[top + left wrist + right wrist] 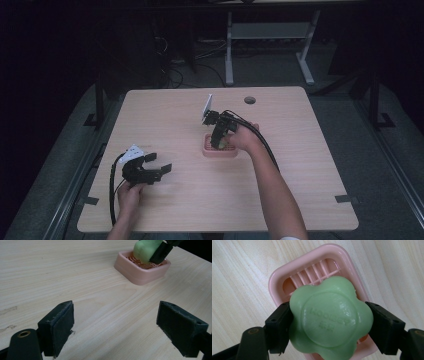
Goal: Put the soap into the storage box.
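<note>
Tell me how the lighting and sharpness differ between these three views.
High view: dim, dark surroundings, pale wooden table evenly lit. Left gripper view: bright; pink plastic soap dish slightly soft. Right gripper view: flower-shaped green soap bar sharp with mild sheen.

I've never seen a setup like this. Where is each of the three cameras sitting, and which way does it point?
High view: above the person's side, looking forward and down on the table; forearms, left gripper and right gripper show.
Left gripper view: rides the left gripper, looking along the tabletop between its open jaws.
Right gripper view: rides the right gripper, looking down past its jaws clamped on the green soap.
All three share the pink soap dish.
</note>
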Tool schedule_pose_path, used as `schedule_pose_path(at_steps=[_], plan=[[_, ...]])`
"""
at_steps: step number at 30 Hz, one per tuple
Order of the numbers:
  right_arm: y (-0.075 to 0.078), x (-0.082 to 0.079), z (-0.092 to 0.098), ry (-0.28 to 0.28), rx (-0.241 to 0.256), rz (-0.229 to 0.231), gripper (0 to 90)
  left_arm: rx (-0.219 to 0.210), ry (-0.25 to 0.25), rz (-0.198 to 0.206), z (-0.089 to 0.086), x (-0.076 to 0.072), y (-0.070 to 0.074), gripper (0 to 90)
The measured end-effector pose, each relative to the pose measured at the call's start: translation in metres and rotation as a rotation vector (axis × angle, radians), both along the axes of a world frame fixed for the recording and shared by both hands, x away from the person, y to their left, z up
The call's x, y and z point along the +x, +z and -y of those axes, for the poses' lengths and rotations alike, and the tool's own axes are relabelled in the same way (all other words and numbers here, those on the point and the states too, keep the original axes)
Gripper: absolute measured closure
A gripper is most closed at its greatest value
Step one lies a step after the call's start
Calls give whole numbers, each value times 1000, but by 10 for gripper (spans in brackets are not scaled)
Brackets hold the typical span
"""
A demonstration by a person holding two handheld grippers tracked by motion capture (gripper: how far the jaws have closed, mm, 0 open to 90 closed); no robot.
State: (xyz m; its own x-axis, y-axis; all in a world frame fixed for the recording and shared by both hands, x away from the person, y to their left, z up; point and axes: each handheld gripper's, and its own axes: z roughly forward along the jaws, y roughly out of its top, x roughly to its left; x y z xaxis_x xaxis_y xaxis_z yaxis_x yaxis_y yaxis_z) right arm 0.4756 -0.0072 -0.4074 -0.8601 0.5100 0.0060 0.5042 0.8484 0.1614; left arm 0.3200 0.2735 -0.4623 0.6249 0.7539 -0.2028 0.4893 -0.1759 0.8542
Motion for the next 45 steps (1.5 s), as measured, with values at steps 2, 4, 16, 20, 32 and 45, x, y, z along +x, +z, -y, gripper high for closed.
schedule_pose_path(at_steps=[2, 4, 16, 20, 32, 45], plan=[[0, 0, 0, 0, 1, 0, 261, 0, 0, 0, 0, 0, 0, 144], [0, 0, 0, 1, 1, -2, 261, -3, 0, 0, 0, 0, 0, 143], [-3, 0, -2, -1, -5, -14, 260, -6, 2, -2, 0, 0, 0, 143], [-4, 0, -2, 9, -6, -14, 259, -7, 2, -2, 0, 0, 0, 143], [-4, 0, 1, -1, 0, -20, 258, -6, 2, -2, 0, 0, 0, 143], [10, -2, 16, -31, 57, -10, 260, 5, -3, 1, -1, 0, 0, 144]])
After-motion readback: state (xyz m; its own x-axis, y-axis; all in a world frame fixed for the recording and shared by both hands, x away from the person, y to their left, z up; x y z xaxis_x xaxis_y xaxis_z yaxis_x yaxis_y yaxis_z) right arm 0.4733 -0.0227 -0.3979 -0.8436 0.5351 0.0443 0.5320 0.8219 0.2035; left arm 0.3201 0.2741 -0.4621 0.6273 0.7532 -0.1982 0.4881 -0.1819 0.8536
